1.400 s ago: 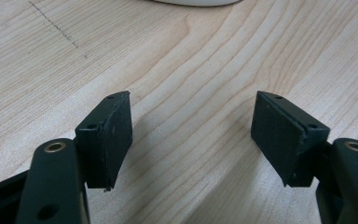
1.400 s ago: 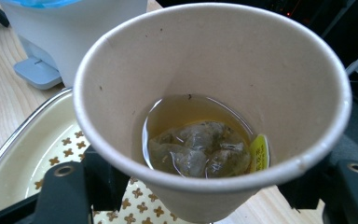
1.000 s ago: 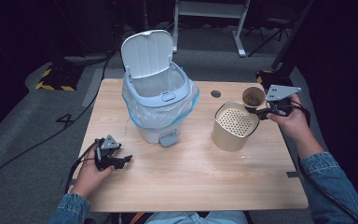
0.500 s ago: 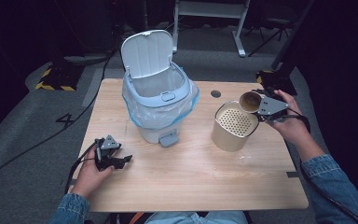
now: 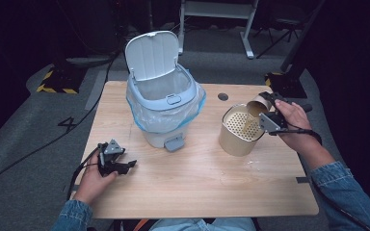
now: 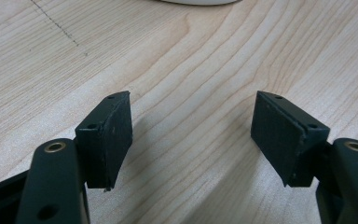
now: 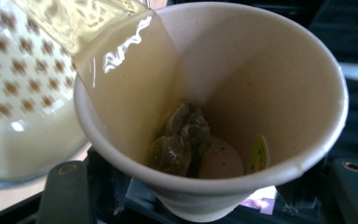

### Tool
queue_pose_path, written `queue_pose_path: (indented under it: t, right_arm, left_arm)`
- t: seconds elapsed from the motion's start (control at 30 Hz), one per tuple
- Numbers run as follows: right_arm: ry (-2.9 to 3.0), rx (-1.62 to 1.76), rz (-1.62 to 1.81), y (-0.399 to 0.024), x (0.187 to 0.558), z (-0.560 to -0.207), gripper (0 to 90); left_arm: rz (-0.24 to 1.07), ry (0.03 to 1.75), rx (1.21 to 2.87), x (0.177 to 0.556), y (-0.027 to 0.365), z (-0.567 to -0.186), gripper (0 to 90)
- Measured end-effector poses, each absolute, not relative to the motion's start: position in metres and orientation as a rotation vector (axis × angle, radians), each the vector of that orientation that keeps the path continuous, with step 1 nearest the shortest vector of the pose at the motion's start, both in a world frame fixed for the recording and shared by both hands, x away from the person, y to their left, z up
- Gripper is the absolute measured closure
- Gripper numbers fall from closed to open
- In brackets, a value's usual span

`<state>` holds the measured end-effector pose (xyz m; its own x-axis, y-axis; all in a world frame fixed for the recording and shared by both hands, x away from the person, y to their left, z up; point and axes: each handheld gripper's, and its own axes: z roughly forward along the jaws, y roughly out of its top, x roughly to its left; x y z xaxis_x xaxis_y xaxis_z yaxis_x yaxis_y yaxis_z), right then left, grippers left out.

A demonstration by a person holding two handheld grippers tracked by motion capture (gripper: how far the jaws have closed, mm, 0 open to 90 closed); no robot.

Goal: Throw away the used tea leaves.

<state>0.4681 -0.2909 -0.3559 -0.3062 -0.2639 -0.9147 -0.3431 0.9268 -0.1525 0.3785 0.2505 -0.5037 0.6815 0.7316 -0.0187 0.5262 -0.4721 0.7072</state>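
Up close, the right gripper view is showing us a wet tea bag (image 7: 179,140) inside the paper cup (image 7: 242,93), clamped tilted in the right gripper (image 5: 265,115), liquid pouring into the perforated canister (image 5: 241,130) at right. The left gripper (image 5: 118,163) is resting near left, jaws wide, empty.

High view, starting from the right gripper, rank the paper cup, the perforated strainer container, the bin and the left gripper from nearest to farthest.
1. Paper cup, held in the right gripper and tipped, pouring liquid.
2. Perforated strainer container, just left of and below the cup.
3. Bin, lid up, at the table's middle back.
4. Left gripper, open, at the near left edge.
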Motion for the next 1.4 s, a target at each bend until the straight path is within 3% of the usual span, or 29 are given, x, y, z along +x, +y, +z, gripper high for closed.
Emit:
queue_pose_path:
  t: [0.6, 1.4]
  right_arm:
    - [1.336, -0.891, -0.614, -0.265, 0.443, -0.378, 32.0]
    - [1.293, -0.893, -0.615, -0.266, 0.439, -0.376, 31.1]
  left_arm:
    - [0.373, 0.961, 2.185, 0.378, 0.250, -0.504, 29.7]
    - [0.373, 0.961, 2.185, 0.378, 0.250, -0.504, 29.8]
